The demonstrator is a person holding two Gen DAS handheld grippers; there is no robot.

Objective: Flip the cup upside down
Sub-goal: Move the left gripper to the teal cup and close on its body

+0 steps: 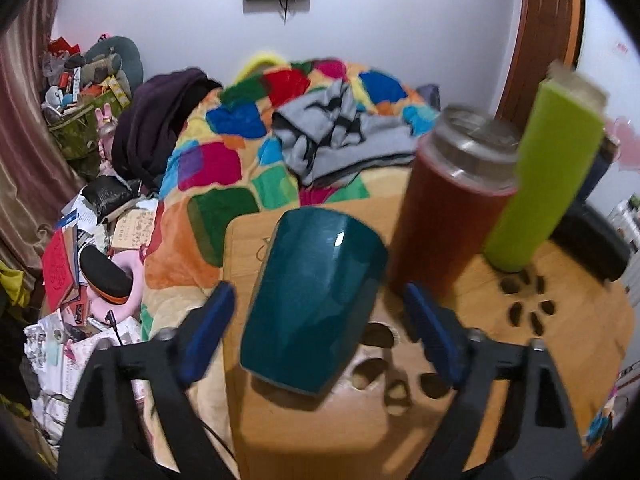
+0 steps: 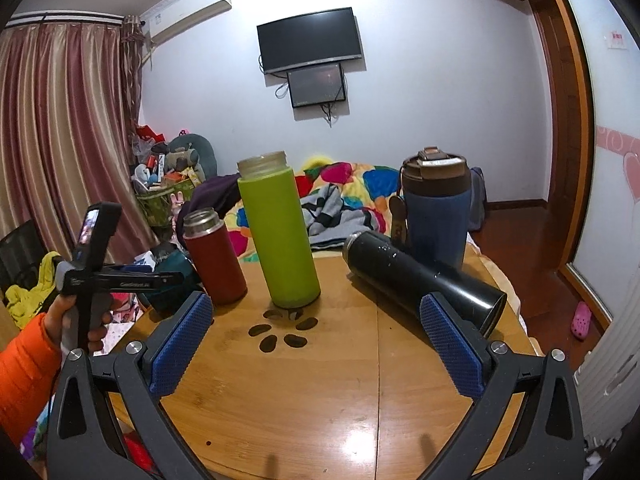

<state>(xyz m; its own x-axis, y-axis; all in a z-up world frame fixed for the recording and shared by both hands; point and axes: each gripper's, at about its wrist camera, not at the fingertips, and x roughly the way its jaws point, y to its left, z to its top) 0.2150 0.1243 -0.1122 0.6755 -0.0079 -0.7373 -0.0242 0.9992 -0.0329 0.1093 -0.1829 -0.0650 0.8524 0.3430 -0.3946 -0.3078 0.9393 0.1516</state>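
A teal cup [image 1: 316, 300] stands mouth-down near the left edge of the round wooden table [image 1: 568, 344], its closed base tilted away from me. My left gripper [image 1: 320, 320] is open, with its blue pads on either side of the cup and apart from it. In the right wrist view the left gripper [image 2: 160, 280] shows at the table's left side with the cup [image 2: 176, 276] mostly hidden behind it. My right gripper [image 2: 316, 344] is open and empty above the table's front half.
A red flask [image 2: 214, 256], a green bottle [image 2: 280, 232] and a blue tumbler [image 2: 436, 216] stand on the table [image 2: 320, 380]. A black flask [image 2: 424, 280] lies on its side at the right. A bed with a colourful blanket [image 1: 248, 152] lies behind.
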